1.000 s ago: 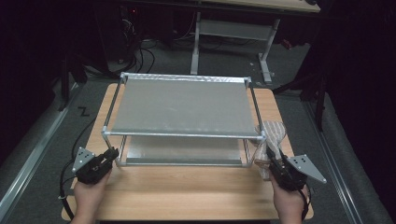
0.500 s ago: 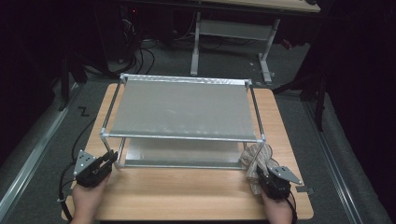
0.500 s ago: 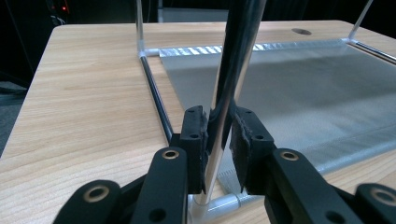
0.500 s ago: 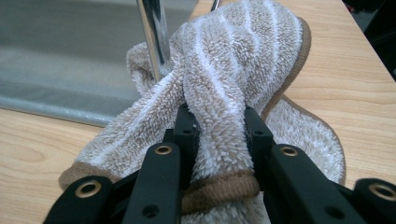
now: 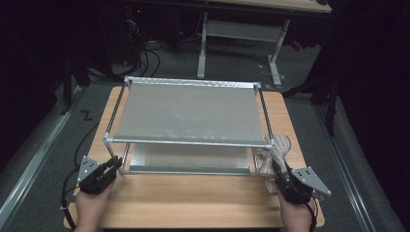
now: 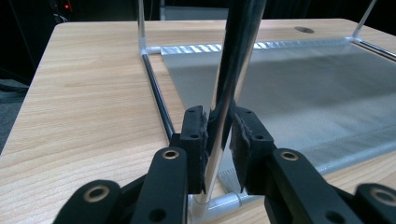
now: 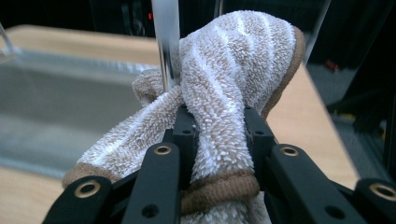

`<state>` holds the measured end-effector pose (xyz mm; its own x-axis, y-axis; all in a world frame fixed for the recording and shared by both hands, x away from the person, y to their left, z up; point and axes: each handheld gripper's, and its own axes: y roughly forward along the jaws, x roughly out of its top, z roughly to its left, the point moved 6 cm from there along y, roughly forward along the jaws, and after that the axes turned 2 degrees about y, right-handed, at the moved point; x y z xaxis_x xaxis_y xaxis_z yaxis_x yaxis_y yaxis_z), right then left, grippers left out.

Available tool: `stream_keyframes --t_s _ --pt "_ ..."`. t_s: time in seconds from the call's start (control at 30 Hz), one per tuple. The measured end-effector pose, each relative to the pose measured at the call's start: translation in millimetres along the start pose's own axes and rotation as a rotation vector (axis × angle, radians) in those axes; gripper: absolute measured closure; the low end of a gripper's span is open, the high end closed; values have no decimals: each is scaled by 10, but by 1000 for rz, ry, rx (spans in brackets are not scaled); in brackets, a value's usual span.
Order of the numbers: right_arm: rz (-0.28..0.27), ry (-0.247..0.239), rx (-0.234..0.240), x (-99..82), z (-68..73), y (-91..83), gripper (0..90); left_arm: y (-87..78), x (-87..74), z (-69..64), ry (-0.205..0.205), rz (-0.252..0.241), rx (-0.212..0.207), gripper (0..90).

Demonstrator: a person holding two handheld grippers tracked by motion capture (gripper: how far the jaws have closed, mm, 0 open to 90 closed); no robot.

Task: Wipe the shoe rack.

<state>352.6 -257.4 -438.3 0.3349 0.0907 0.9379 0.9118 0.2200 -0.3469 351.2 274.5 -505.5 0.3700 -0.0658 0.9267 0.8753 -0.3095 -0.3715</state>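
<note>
Pinching a striped towel [image 7: 219,102], right fingers [image 7: 187,135] meet the rack's post [image 7: 166,42]; left fingers [image 6: 194,135] clamp another.

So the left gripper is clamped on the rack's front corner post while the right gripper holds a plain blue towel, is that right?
Not quite: the towel in the right gripper is beige with white stripes, as the right gripper view shows. The left gripper is indeed clamped on the rack's front corner post.
</note>
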Motion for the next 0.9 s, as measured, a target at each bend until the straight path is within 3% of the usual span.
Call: stream_keyframes --t_s 0.13,0.4,0.5,0.77,0.9 --pt "-7 -2 1 29 -17 -33 728 71 14 -24 -3 5 1 760" --pt "146 47 -36 -511 -219 163 729 350 106 -118 28 58 -16 776" --pt "182 64 -48 -641 -290 213 728 532 161 -154 0 62 -15 776" --pt "167 91 -76 -661 -399 191 727 908 280 -189 -40 36 18 773" --pt "163 91 -76 -664 -403 197 726 998 319 -157 -46 44 21 768"
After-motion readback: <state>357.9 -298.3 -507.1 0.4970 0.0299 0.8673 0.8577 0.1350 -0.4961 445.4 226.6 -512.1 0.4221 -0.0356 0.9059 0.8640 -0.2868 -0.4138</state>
